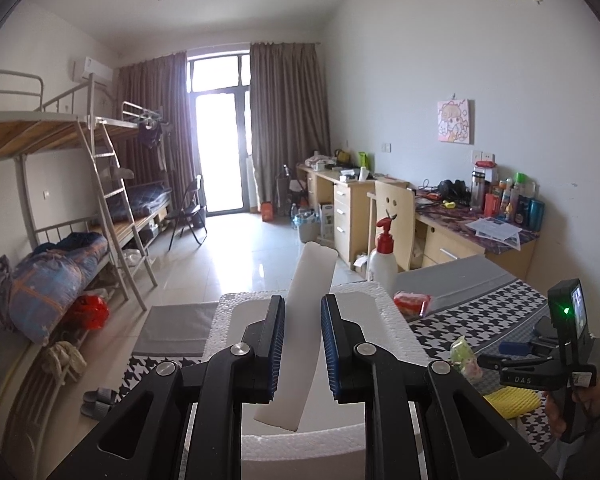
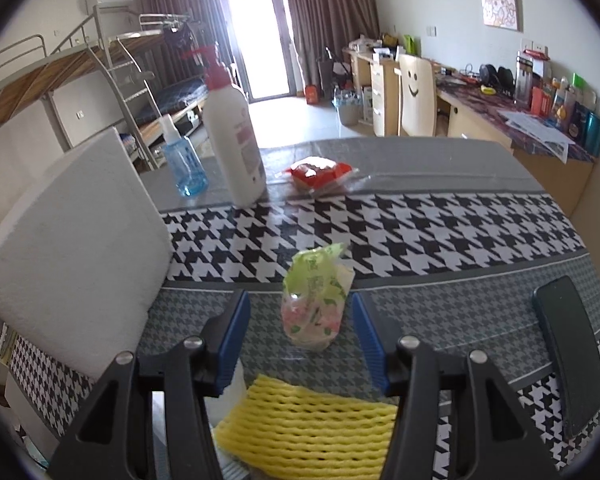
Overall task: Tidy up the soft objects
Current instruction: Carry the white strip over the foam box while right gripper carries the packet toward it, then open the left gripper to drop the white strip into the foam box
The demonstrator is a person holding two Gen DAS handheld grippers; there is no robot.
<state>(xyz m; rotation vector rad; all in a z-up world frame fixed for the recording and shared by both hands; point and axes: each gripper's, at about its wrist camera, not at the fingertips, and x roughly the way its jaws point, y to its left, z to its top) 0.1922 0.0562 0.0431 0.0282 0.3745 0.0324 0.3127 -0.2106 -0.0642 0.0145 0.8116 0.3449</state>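
My left gripper [image 1: 300, 344] is shut on a long white foam strip [image 1: 306, 296], held tilted over a white styrofoam box [image 1: 384, 312]. In the right wrist view my right gripper [image 2: 300, 340] stands open just above the houndstooth tablecloth [image 2: 440, 232]. A small green and pink plastic bag [image 2: 316, 304] lies between its blue pads [image 2: 230, 340] without touching them. A yellow foam net [image 2: 312, 432] lies flat under that gripper. The left wrist view shows the same bag [image 1: 462, 356], net [image 1: 512, 402] and a hand holding the right gripper [image 1: 500, 354].
A red snack packet [image 2: 320, 172], a white pump bottle [image 2: 232, 128] and a blue spray bottle [image 2: 184, 160] stand at the table's far side. A black phone [image 2: 568, 352] lies at the right. The styrofoam box wall [image 2: 72, 248] rises at the left. Beds, desks and a chair lie beyond.
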